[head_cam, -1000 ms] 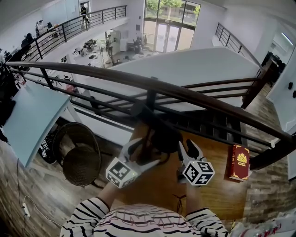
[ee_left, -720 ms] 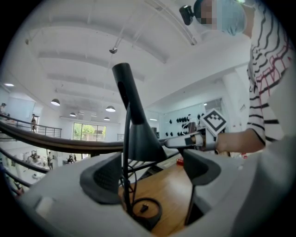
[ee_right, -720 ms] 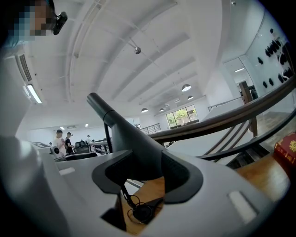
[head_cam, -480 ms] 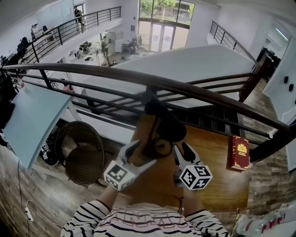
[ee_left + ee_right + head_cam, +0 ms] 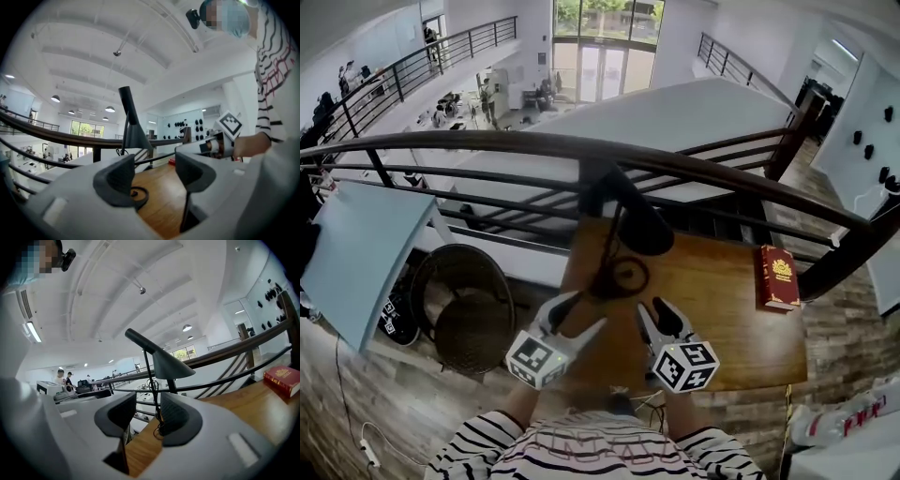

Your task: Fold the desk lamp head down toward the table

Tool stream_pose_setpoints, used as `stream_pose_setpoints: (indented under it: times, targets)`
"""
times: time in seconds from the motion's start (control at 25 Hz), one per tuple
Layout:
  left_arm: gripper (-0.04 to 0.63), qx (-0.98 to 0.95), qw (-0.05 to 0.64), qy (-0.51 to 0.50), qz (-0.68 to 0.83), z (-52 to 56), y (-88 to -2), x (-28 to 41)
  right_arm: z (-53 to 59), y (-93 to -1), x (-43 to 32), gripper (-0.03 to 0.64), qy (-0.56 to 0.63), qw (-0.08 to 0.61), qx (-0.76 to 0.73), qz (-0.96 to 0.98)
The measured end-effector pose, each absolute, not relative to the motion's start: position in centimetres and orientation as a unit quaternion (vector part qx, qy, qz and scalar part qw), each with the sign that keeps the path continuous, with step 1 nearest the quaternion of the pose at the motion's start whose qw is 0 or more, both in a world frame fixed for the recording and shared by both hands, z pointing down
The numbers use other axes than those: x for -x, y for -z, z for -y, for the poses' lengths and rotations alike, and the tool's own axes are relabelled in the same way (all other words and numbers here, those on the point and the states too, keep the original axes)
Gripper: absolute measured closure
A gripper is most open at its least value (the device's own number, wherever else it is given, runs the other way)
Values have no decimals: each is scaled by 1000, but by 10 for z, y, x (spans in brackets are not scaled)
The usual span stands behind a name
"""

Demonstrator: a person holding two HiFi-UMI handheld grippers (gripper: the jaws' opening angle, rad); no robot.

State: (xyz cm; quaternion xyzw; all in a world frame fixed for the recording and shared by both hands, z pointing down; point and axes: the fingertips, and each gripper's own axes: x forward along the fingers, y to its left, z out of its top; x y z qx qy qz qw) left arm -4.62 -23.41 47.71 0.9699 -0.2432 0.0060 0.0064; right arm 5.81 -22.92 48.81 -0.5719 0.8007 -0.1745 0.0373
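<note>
Facing one lamp (image 5: 630, 223), one book (image 5: 777, 277): two grippers (image 5: 584, 311) (image 5: 654, 309)

claws: 2. L claw (image 5: 584, 311) + R claw (image 5: 656, 307); jaws on both just been closing, still gapped, nothing btwn them
marker cubes: 2, one per claw (image 5: 537, 359) (image 5: 685, 366)
desk lamp (image 5: 630, 220): 1
red book (image 5: 778, 277): 1
table (image 5: 722, 323): 1
round dark basket (image 5: 464, 314): 1, on floor left of table; exact type unclear
light-blue panel (image 5: 361, 248): 1
handrail (image 5: 487, 142): 1 top rail, thinner bars under it (not counted, partly hidden)
striped sleeves (image 5: 473, 442) (image 5: 722, 452): 2
</note>
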Motion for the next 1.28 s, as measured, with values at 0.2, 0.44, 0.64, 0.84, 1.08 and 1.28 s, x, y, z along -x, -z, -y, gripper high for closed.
stream_pose_setpoints:
  times: [0.2,0.44,0.64,0.84,1.08,1.28]
  targets:
    - [373,-972,17,-11,235,200,-485,63,191,-496,-40,476,178,27,577,-797]
    - [442,-973,24,-15,231,165,-491,78,156,-503,-27,526,180,21,582,-793]
    - [519,-969,33,-19,245,149,-494,88,140,-502,-24,593,175,16,577,-797]
    - [592,-963,41,-21,264,135,-494,79,123,-501,-37,614,174,8,567,-805]
    - [592,-962,46,-21,269,111,-492,44,93,-498,-67,614,169,-8,556,-814]
    - [592,-956,51,-16,287,97,-499,31,73,-511,-81,614,173,-22,552,-816]
